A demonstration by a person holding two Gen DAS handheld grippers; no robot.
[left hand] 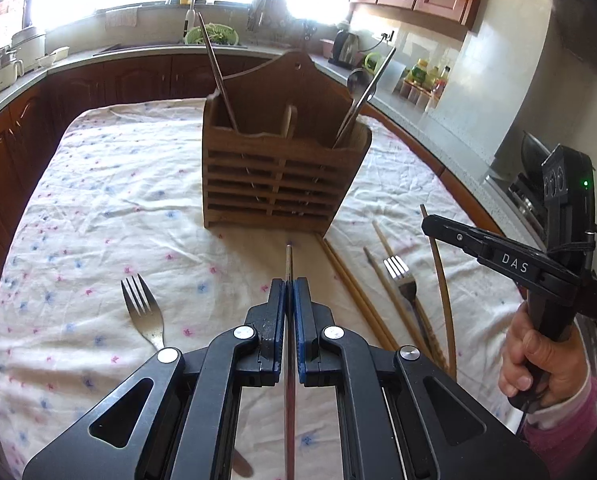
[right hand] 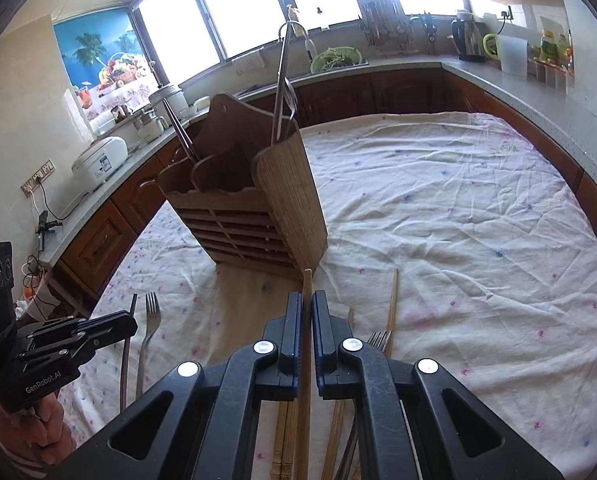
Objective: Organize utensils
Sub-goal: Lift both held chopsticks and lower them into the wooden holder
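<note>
A wooden utensil holder [left hand: 282, 168] stands on the cloth-covered table; it also shows in the right wrist view [right hand: 254, 216]. It holds a metal chopstick [left hand: 217, 76] on its left and a ladle [left hand: 364, 96] on its right. My left gripper [left hand: 290, 286] is shut on a thin metal chopstick [left hand: 289, 264] that points at the holder. My right gripper [right hand: 306, 300] is shut on a wooden chopstick [right hand: 307, 284], just in front of the holder's right corner. A fork [left hand: 142, 308] lies left of my left gripper. Another fork [left hand: 400, 276] lies among wooden chopsticks [left hand: 354, 288] on the right.
The table has a white flowered cloth [right hand: 458, 220]. Brown cabinets and a grey counter [left hand: 430, 120] ring the table, with a sink, kettle [left hand: 346, 46], pots and bottles. A rice cooker [right hand: 98, 160] stands on the left counter.
</note>
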